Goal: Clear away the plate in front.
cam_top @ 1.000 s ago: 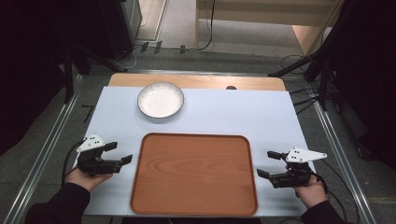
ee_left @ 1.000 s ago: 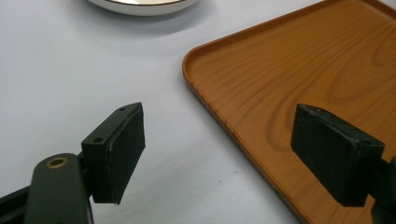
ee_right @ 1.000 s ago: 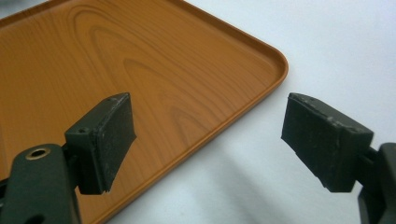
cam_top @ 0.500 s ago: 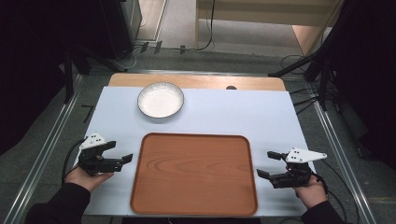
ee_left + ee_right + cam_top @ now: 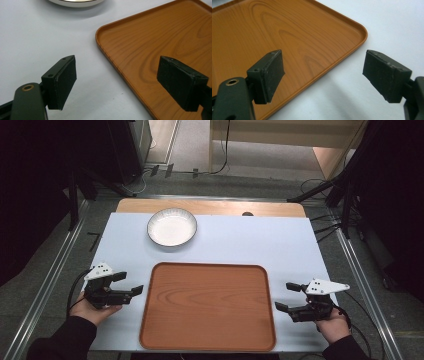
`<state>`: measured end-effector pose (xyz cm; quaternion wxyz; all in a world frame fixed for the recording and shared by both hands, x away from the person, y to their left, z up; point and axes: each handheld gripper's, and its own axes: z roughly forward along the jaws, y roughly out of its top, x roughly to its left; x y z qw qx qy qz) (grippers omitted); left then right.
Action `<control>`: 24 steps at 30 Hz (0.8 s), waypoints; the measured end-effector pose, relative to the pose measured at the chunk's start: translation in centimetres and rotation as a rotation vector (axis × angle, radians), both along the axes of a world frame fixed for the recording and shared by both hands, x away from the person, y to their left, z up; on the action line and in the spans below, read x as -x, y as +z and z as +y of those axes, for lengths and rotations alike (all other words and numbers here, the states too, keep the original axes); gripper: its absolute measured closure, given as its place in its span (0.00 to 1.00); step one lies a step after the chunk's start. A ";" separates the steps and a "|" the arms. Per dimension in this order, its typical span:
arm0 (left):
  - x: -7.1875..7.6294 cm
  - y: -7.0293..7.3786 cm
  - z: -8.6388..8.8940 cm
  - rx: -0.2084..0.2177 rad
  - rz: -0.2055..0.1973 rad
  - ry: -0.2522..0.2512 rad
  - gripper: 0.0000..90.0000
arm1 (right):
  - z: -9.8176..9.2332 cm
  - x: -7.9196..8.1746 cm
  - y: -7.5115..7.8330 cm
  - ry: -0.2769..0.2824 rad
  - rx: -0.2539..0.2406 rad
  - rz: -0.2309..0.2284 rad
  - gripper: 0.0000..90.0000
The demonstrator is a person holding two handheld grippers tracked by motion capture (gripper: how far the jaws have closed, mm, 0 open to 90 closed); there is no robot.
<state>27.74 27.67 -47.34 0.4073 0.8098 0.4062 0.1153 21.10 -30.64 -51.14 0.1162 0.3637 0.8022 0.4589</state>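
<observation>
Here, both grippers, left [image 5: 131,284] and right [image 5: 288,297], rest with fingers apart and empty beside the central tray [image 5: 208,306]; the bowl [image 5: 171,227] sits upper left. Probably the start; next, reaching.

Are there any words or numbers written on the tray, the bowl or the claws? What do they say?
None to read: no words, numbers or signs show anywhere.
Tray: plain wood grain, no label.
Bowl: plain white inside, no writing.
Left claw and right claw: black, open, no print; the grey plates on top have only small dark dots.
Table: plain pale surface, no marks to read.
</observation>
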 end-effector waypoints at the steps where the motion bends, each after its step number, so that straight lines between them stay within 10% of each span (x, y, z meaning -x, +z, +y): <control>1: 0.0 0.0 0.0 0.001 -0.002 0.001 0.18 | 0.0 0.0 0.0 -0.001 -0.001 0.001 0.20; 24: -0.1 0.3 0.3 0.034 0.025 0.011 0.25 | 0.0 0.0 0.0 0.000 0.003 0.003 0.20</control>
